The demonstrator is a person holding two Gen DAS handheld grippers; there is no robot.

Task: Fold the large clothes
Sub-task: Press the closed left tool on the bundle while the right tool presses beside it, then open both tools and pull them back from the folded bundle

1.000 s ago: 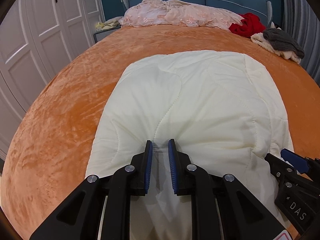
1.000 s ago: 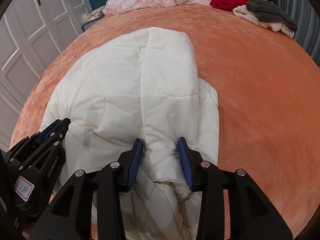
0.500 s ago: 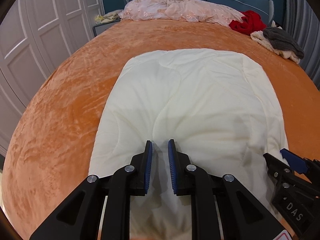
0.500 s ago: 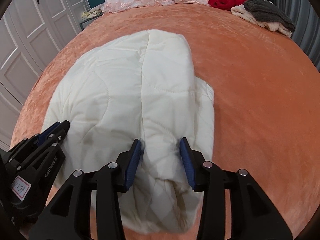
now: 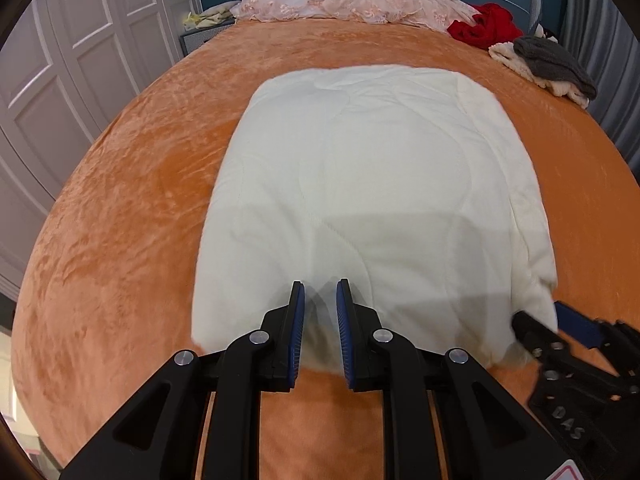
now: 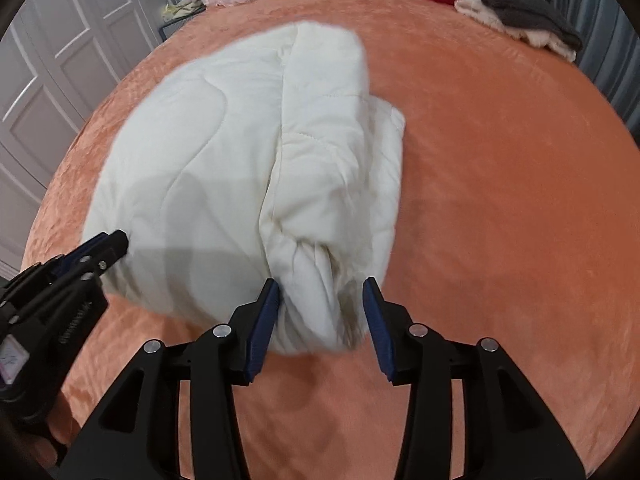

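**Near edge of the quilted coat carried over the bed**

The left claw (image 5: 320, 300) stands narrow, and a thin fold of the cream quilted coat (image 5: 376, 200) seems pinched between its blue pads; the picture is blurred there, so the contact is my judgement. The right claw (image 6: 322, 300) is half wide and has just been opening a little. A thick bunch of the same coat sits between its jaws. The left pad touches the bunch, but I cannot tell if the right pad presses it.

Compared with a second ago, the near edge of the coat no longer runs under the claws toward the cameras. It now ends just at the fingertips, and bare orange bed cover (image 5: 120, 220) shows below both claws. So the hem is lifted and is travelling toward the far part of the bed, and the coat looks shorter. I judge that a fold of the lower part over the upper part is under way, not finished.

The coat lies in the middle of the bed, well apart from all edges. At the far edge, by the headboard, lie a pink garment (image 5: 352, 2) and a red garment (image 5: 486, 26); a grey and cream pile (image 5: 548, 66) is near the far right corner. They are not touched.
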